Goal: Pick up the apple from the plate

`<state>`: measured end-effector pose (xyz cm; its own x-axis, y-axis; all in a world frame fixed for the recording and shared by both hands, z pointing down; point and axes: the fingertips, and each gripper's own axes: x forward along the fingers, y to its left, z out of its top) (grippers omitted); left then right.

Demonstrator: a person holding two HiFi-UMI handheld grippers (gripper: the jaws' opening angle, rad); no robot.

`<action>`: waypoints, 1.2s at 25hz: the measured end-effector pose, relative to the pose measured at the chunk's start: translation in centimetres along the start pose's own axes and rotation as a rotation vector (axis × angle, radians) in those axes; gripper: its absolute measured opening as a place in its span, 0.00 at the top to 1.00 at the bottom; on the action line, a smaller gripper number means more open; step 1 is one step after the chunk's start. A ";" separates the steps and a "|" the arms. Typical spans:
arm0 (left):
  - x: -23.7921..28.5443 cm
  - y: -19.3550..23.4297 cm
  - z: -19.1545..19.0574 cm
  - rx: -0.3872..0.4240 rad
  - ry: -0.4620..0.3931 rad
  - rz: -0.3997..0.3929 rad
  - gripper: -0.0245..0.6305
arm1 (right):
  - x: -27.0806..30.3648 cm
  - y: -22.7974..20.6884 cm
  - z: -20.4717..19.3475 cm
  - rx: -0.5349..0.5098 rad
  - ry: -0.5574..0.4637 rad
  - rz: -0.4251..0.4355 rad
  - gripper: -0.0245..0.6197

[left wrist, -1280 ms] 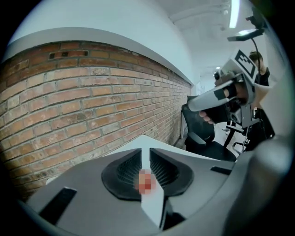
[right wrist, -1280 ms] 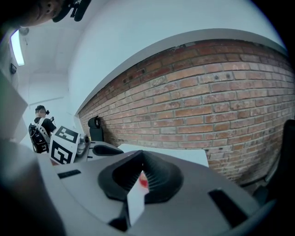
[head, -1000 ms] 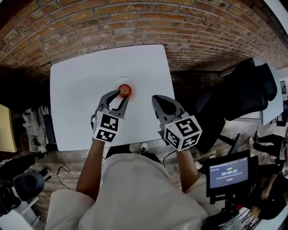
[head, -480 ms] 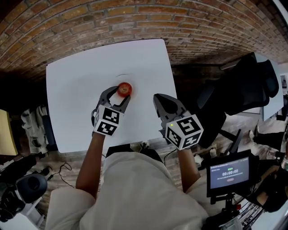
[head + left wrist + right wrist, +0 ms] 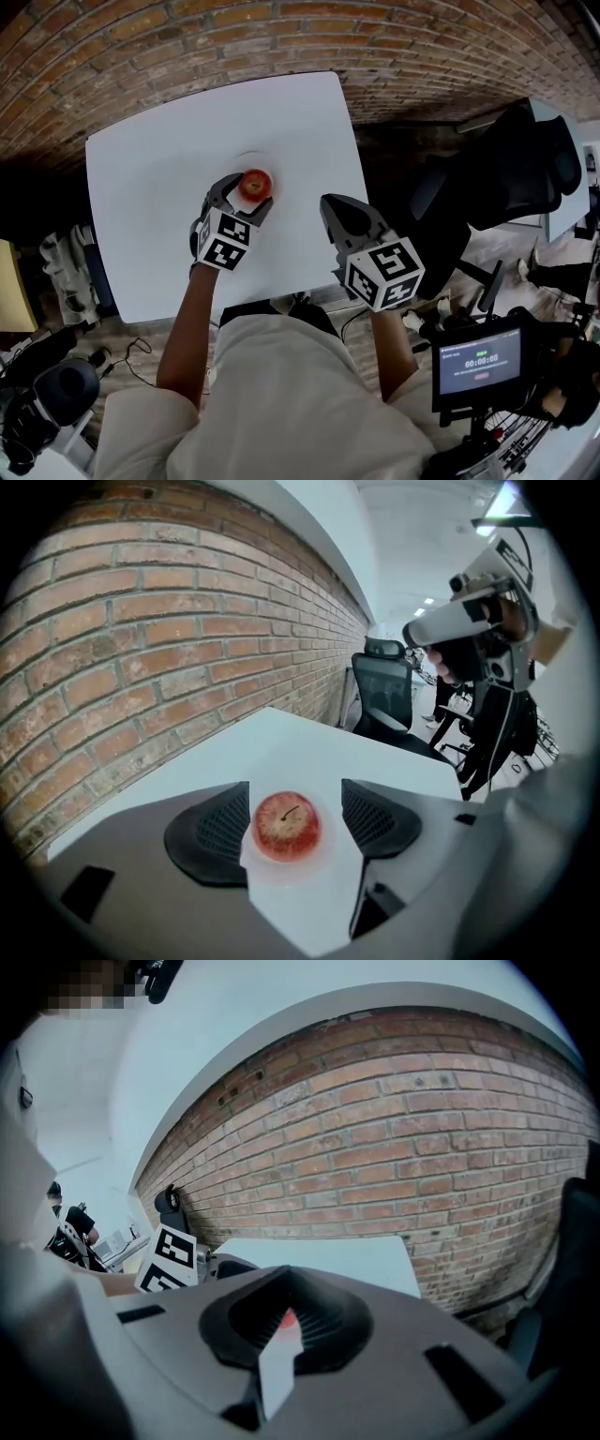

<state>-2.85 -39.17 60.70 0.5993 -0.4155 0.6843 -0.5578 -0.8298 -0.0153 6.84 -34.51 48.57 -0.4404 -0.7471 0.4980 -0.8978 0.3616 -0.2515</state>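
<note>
A red apple (image 5: 255, 184) sits on a small white plate (image 5: 246, 159) on the white table (image 5: 150, 187). My left gripper (image 5: 250, 189) reaches down around it, one jaw on each side. In the left gripper view the apple (image 5: 287, 825) lies between the two black ribbed pads (image 5: 211, 832), with a thin gap on each side. The jaws are opening and no pad presses on the fruit. My right gripper (image 5: 331, 203) hovers over the table's right front part, fingers together and empty. Through its narrow slit in the right gripper view (image 5: 284, 1324) a sliver of red shows.
The table backs onto a brick wall (image 5: 281, 37). A black office chair (image 5: 487, 187) stands close to its right side. A small screen on a stand (image 5: 478, 361) is at my lower right, and dark equipment (image 5: 47, 394) lies on the floor at the lower left.
My left gripper has dropped and pushed forward, and its jaws have spread from narrow at the apple's edge to straddling it. The right gripper has sunk slightly.
</note>
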 end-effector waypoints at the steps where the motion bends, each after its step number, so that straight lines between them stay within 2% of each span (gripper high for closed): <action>1: 0.4 0.0 -0.2 0.003 0.010 -0.004 0.51 | 0.0 -0.2 -0.1 0.003 0.002 -0.003 0.96; 19: 3.9 0.5 -4.3 0.015 0.152 -0.043 0.40 | 0.6 -1.3 -2.6 0.051 0.055 -0.017 0.96; 25: 4.5 0.5 -5.1 -0.007 0.171 -0.041 0.39 | 0.6 -1.4 -2.5 0.052 0.055 -0.019 0.96; 30: 4.8 0.7 -5.6 -0.060 0.168 -0.039 0.39 | 0.6 -1.4 -2.7 0.054 0.058 -0.017 0.96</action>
<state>-3.57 -39.71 68.07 0.5196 -0.3113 0.7957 -0.5720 -0.8185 0.0534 7.86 -33.96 51.43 -0.4265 -0.7186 0.5493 -0.9040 0.3178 -0.2860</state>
